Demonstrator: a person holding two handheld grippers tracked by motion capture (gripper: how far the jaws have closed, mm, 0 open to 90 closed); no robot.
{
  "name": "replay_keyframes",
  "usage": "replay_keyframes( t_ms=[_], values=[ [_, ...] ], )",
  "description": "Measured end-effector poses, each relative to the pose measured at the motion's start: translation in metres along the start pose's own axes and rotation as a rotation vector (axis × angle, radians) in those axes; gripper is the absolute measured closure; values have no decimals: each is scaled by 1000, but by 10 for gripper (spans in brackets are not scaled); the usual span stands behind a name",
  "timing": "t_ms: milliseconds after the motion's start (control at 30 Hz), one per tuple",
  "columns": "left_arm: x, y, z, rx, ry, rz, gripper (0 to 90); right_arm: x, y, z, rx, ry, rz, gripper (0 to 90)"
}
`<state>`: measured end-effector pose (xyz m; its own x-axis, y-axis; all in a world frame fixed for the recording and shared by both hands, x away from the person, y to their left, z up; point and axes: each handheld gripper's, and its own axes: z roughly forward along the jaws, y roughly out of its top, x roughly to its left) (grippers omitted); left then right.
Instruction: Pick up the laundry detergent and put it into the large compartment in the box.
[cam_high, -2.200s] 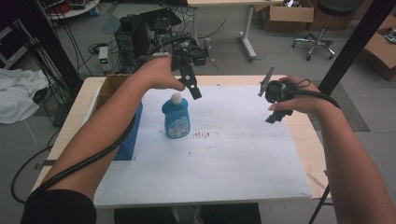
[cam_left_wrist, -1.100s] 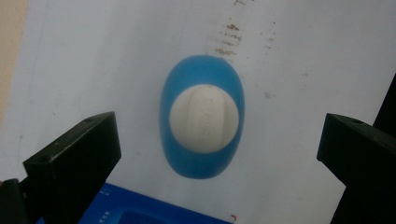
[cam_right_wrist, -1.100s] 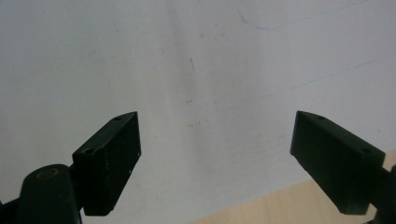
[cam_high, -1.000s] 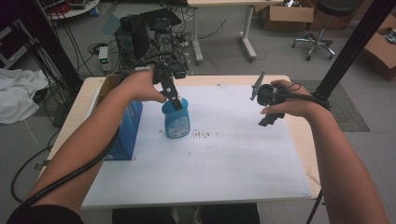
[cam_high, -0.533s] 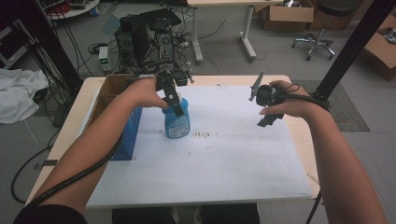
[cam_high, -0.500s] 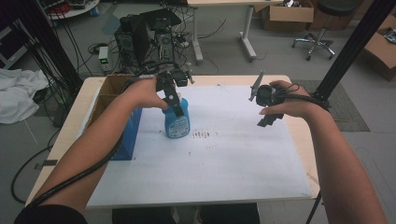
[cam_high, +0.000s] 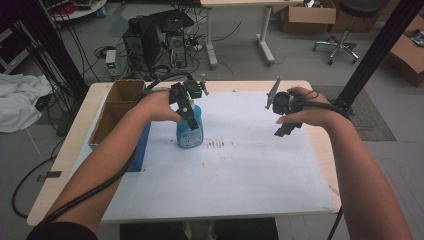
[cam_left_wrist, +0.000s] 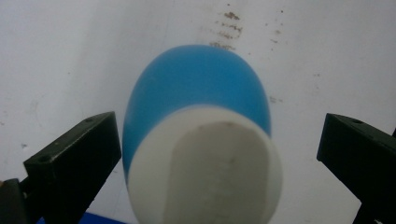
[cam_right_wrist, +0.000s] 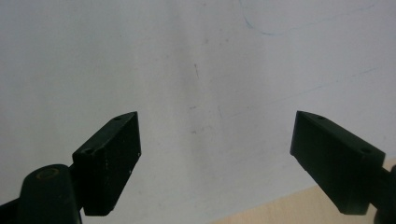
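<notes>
Both grippers' fingers apart: left gripper (cam_left_wrist: 210, 154) straddling blue bottle (cam_left_wrist: 201, 102), cardboard box (cam_high: 117, 107) beside

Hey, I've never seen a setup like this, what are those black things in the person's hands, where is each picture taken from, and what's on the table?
A person holds a handheld two-jaw gripper in each hand. The high view looks down on the table. Each gripper view comes from a camera riding on that gripper, looking along its black jaws. The left gripper is open, jaws on either side of the white cap of an upright blue bottle, not touching it. The right gripper is open above the bare white sheet, holding nothing. A cardboard box sits at the table's left edge.
</notes>
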<state>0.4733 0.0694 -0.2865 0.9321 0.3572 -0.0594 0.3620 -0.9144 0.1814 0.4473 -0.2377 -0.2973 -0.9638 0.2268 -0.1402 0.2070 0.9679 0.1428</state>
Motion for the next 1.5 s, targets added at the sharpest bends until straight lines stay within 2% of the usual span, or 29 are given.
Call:
replay_keyframes(
  t_ms=[133, 333, 467, 733, 967, 1033, 1233, 1500],
  values=[
    [1, 0, 3, 3, -5, -8, 3, 1, 2, 2, 2, -1, -2, 164],
    [2, 2, 7, 21, 8, -3, 6, 1, 3, 3, -1, 0, -5, 164],
    [3, 3, 6, 33, 38, 7, 14, 1, 4, 4, 3, 2, -6, 164],
    [3, 3, 7, 48, 53, 19, 49, 0, 3, 8, -2, 2, 5, 164],
    [2, 6, 8, 69, 84, 36, 85, 0, 3, 8, -1, 1, 5, 164],
    [1, 6, 8, 74, 80, 26, 92, 0, 3, 8, 0, 0, 3, 164],
    [1, 7, 10, 86, 86, 31, 151, 0, 2, 8, 1, -5, 11, 164],
    [3, 6, 10, 92, 85, 34, 187, -1, 2, 9, 0, -4, 15, 164]
  ],
)
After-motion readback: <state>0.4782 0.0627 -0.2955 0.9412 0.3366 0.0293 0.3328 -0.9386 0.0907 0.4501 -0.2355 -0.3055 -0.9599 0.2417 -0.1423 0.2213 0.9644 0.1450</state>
